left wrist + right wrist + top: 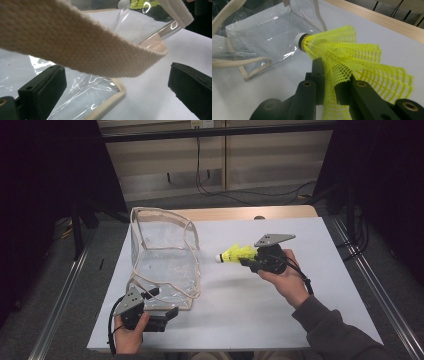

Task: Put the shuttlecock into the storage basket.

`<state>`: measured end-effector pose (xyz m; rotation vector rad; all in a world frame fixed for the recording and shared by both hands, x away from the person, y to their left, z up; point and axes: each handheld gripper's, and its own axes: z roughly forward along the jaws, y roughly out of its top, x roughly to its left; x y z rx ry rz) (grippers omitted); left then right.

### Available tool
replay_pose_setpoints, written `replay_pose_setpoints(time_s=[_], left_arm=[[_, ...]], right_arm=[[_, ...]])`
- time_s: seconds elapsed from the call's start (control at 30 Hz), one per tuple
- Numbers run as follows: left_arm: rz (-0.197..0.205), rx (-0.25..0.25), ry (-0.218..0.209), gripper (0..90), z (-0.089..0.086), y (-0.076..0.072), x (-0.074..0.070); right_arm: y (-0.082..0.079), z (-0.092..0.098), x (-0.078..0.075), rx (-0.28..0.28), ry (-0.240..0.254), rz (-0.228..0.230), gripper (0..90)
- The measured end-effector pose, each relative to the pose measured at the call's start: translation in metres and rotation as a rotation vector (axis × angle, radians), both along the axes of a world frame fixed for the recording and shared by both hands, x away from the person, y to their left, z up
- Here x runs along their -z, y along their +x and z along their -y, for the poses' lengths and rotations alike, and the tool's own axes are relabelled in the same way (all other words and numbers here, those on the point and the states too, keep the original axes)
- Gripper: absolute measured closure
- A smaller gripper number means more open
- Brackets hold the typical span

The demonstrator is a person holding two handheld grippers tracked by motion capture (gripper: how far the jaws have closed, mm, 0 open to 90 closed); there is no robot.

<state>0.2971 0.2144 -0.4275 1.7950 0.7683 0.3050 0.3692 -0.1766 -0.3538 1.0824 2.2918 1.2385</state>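
Note:
A clear plastic bag [165,255] with beige trim stands open on the white table cover [250,315], left of centre. My left gripper [167,303] is at the bag's near corner, open. In the left gripper view its jaws stand wide apart around that corner [82,100], and a beige strap [75,42] hangs across just above them. My right gripper [248,261] is shut on the skirt of a yellow shuttlecock [235,254], held above the table to the right of the bag. The white cork [299,40] points toward the bag [262,37].
A wooden table edge [240,212] runs along the far side. Black cables [225,192] lie on the floor beyond it. Metal rails [65,290] flank the table. A person's hands and a grey sleeve [335,330] come in from the bottom.

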Motion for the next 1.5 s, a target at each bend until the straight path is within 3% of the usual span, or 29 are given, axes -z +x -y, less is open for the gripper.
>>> replay_pose_setpoints(time_s=[1.07, 1.5], left_arm=[[-0.003, 0.000, -0.003, 1.7, 0.000, 0.001, 0.000], [-0.001, 0.001, -0.004, 1.7, 0.000, 0.001, 0.000]], right_arm=[[0.010, -0.005, -0.057, -0.025, -0.001, 0.025, 80.1], [0.013, -0.016, -0.078, -0.044, -0.002, 0.035, 80.1]])
